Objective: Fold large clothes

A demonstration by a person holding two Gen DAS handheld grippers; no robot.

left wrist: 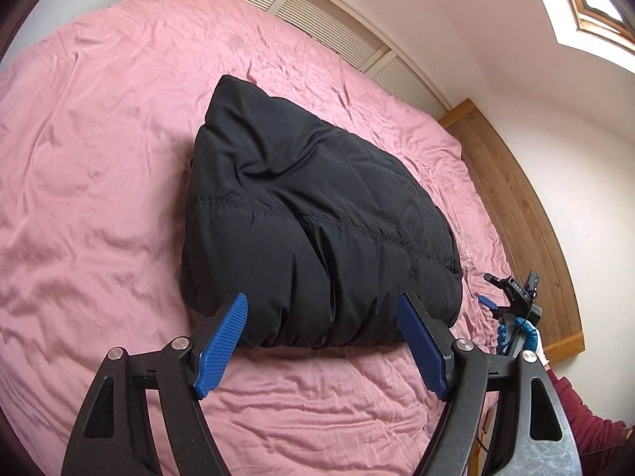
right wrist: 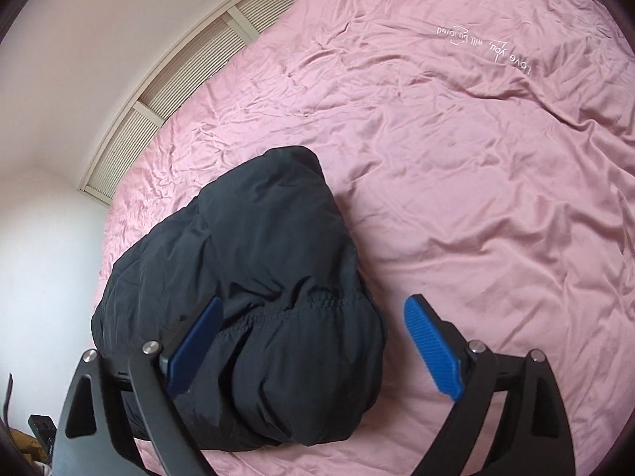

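Currently, the black quilted puffer jacket (left wrist: pixel 317 214) lies folded into a compact, rounded bundle on the bed covered with a wrinkled pink sheet (left wrist: pixel 99 158), nearer the bed's edge than its centre. In the left wrist view, the left hand-held gripper (left wrist: pixel 323 309) is released, its blue ribbed pads (left wrist: pixel 220 347) spread wide and holding nothing; the tips sit over the near edge of the bundle, and whether they touch the fabric cannot be told. In the right wrist view, the right hand-held gripper (right wrist: pixel 313 313) is likewise released and empty, with one blue pad (right wrist: pixel 196 351) over the jacket and the other over bare sheet beside it. Stitched quilting seams (right wrist: pixel 313 303) run across the top layer of the bundle. In the left wrist view, the right hand-held gripper also appears at the far right, held by a hand in a blue glove (left wrist: pixel 524 335) beside the bed. White embroidered lettering (right wrist: pixel 484 45) is visible on the sheet, well apart from the jacket. A slatted beige wall panel (left wrist: pixel 341 27) runs along the far side of the bed, and wooden flooring (left wrist: pixel 516 182) borders the other side.
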